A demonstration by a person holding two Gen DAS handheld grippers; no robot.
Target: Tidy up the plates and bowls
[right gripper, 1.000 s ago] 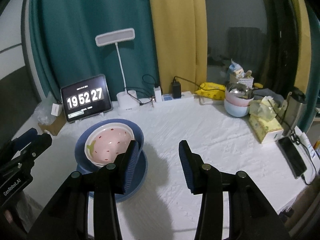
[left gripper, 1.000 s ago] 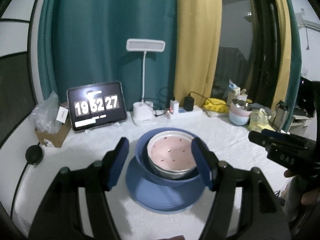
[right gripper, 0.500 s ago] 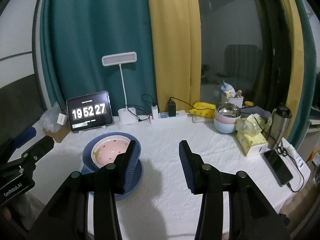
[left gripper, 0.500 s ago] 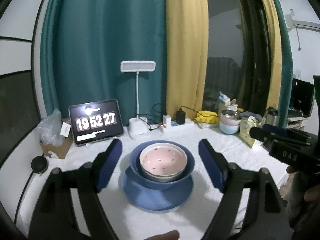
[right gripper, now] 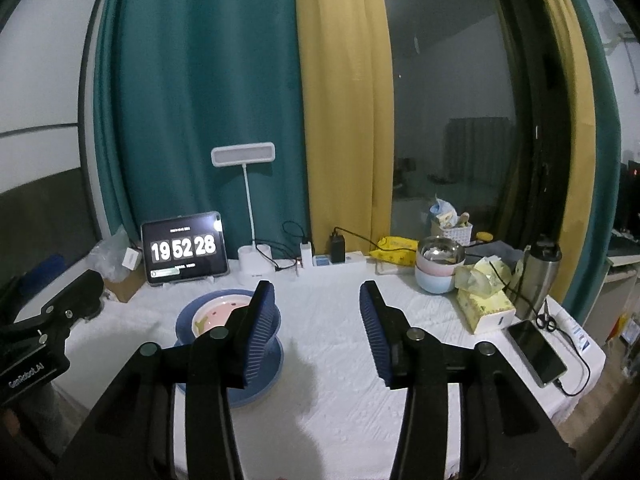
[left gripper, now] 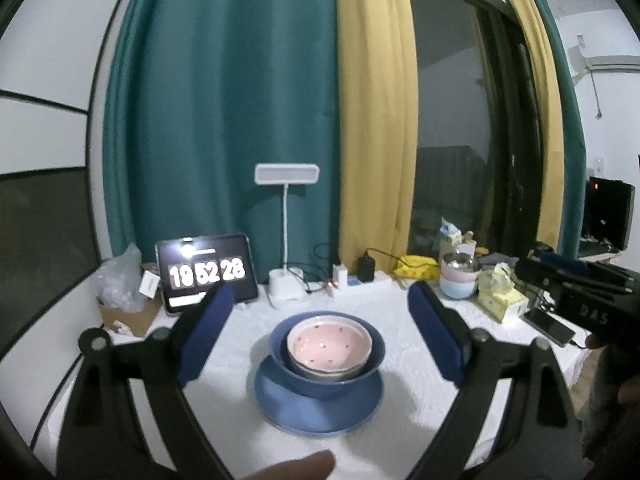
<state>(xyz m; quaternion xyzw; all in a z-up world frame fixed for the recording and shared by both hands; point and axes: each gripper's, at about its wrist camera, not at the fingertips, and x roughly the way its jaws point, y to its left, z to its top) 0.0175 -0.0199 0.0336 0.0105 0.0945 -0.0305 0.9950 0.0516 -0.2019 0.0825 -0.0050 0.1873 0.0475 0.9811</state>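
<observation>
stacked dishes on the white tablecloth: a flat blue plate [left gripper: 318, 408] carries an upright blue bowl [left gripper: 327, 372], in which nests a pink bowl [left gripper: 329, 346] with small dark spots inside; all three sit level and concentric.

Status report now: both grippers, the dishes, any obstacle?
Left gripper open, right gripper open, jaws just opening, nothing held. Pink bowl in blue bowl on blue plate. No obstacle.
</observation>
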